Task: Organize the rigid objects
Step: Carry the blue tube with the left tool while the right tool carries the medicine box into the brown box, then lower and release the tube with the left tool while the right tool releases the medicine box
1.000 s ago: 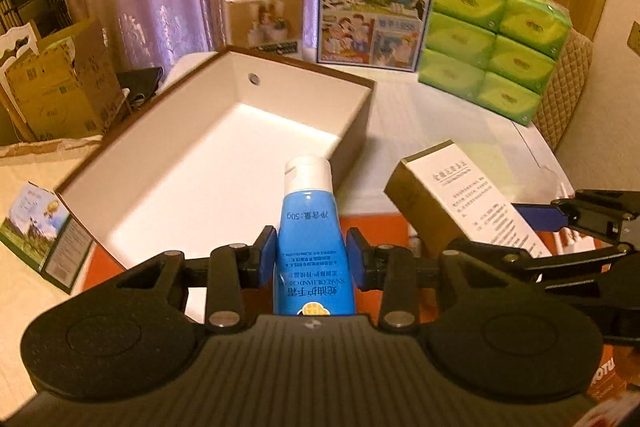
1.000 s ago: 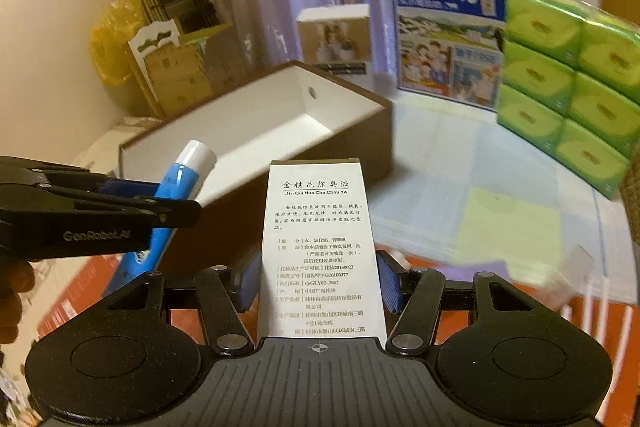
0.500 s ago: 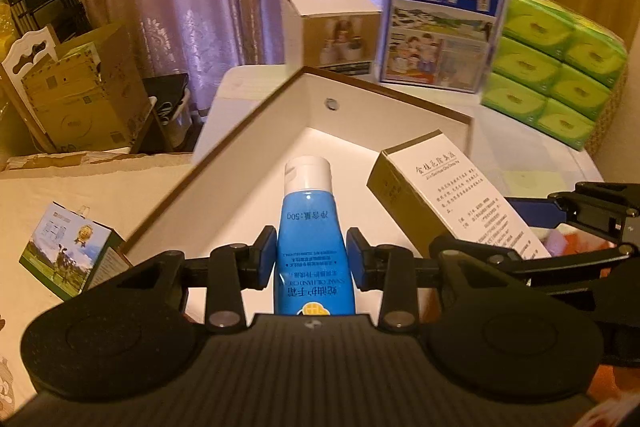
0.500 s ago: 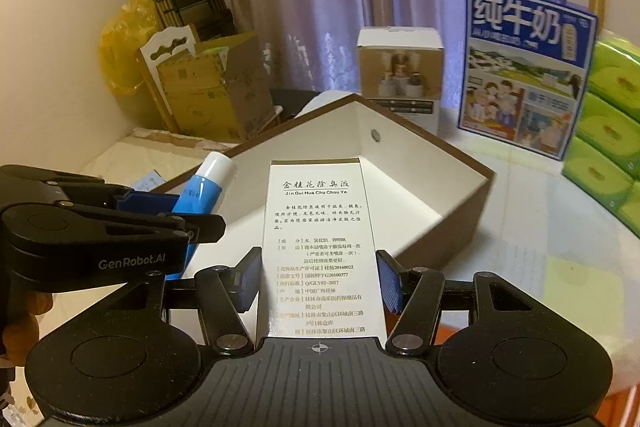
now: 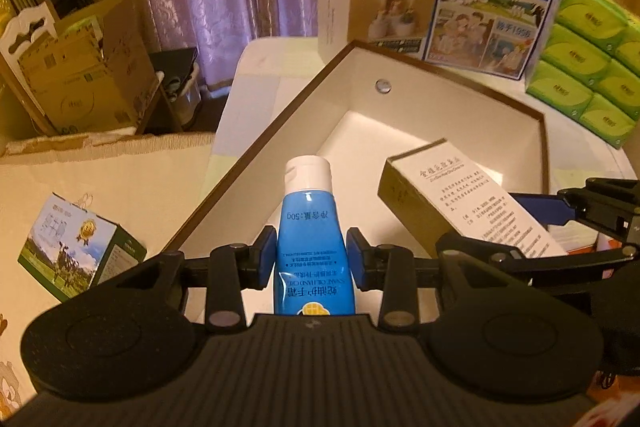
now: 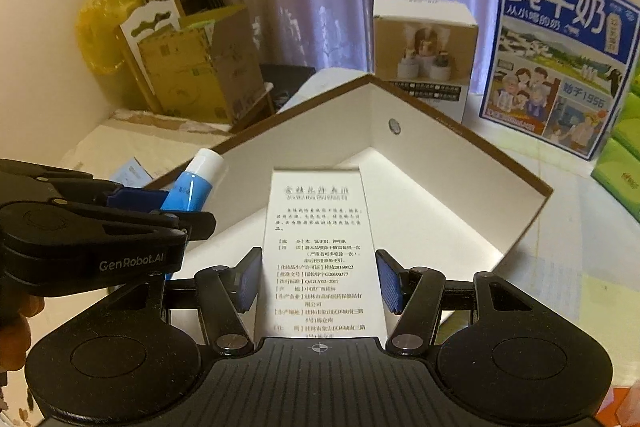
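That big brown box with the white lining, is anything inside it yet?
The brown box shows only bare white floor and walls. The blue tube and white carton, held above its near part, hide the floor beneath them.

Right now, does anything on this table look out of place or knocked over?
Yes: a small green milk carton sits tilted, off alone left of the open brown box. The blue tube and white printed box are simply held over it.
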